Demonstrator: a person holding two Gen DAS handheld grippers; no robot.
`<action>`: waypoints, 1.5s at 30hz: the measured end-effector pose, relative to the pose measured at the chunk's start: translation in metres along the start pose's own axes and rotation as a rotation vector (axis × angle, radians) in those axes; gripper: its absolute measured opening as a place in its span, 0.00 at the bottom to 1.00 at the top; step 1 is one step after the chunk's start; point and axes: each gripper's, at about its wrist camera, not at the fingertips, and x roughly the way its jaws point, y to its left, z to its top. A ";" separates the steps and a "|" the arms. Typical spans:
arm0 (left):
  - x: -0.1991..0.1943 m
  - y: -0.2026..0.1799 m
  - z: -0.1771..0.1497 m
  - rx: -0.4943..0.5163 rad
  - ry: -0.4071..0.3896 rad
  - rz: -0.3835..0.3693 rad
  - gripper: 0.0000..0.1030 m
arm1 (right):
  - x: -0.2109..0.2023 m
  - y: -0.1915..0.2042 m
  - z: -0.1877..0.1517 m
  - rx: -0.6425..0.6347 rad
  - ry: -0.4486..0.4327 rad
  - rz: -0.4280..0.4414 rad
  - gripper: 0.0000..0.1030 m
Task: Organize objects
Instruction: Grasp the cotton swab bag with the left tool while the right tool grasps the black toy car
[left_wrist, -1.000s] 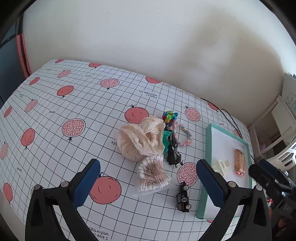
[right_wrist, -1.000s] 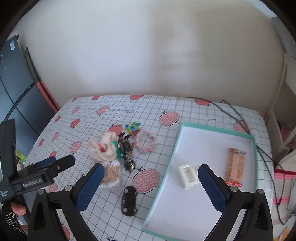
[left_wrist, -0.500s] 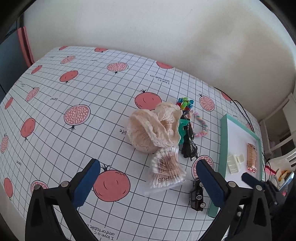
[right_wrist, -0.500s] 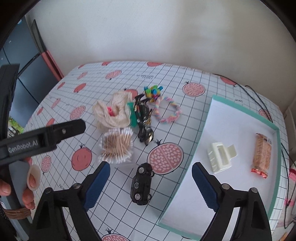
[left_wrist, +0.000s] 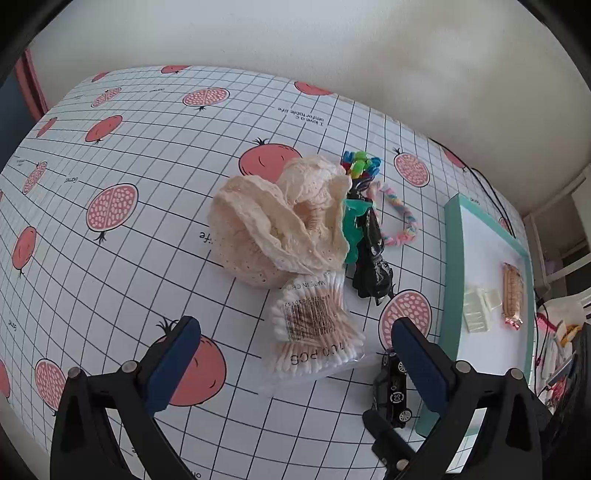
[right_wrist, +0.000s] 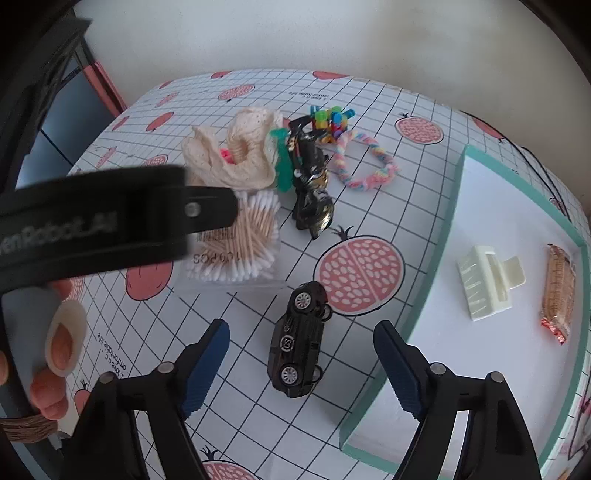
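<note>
The black toy car (right_wrist: 297, 341) sits on the pomegranate tablecloth (right_wrist: 369, 110), right in front of the right claw (right_wrist: 301, 363) and in the gap between its two blue fingers (right_wrist: 205, 363). The car's long side points away from the claw and leans a little to the right, so the fingers could close on its two sides. This claw is open wide and holds nothing. It is the nearer one to the car, so I think it should go first. Just to the right of the car is the teal tray (right_wrist: 439, 236), with a white hair clip (right_wrist: 487, 282) and a wrapped snack (right_wrist: 557, 291) already inside. The left claw (left_wrist: 295, 363) is open wide too and holds nothing. A bag of cotton swabs (left_wrist: 317, 328) lies just ahead of it. Farther out are a cream lace cloth (left_wrist: 280, 229), a shiny black toy (left_wrist: 371, 266), a pastel rope ring (left_wrist: 397, 218) and some bright beads (left_wrist: 360, 166).
</note>
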 end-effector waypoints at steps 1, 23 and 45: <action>0.003 -0.001 0.000 0.004 0.005 0.001 1.00 | 0.002 0.000 0.000 0.001 0.005 0.003 0.77; 0.036 -0.014 -0.006 0.039 0.077 0.031 0.88 | 0.020 -0.001 -0.005 -0.018 0.066 0.000 0.44; 0.031 -0.016 -0.013 0.044 0.106 0.010 0.55 | 0.016 -0.008 0.000 0.004 0.062 0.046 0.31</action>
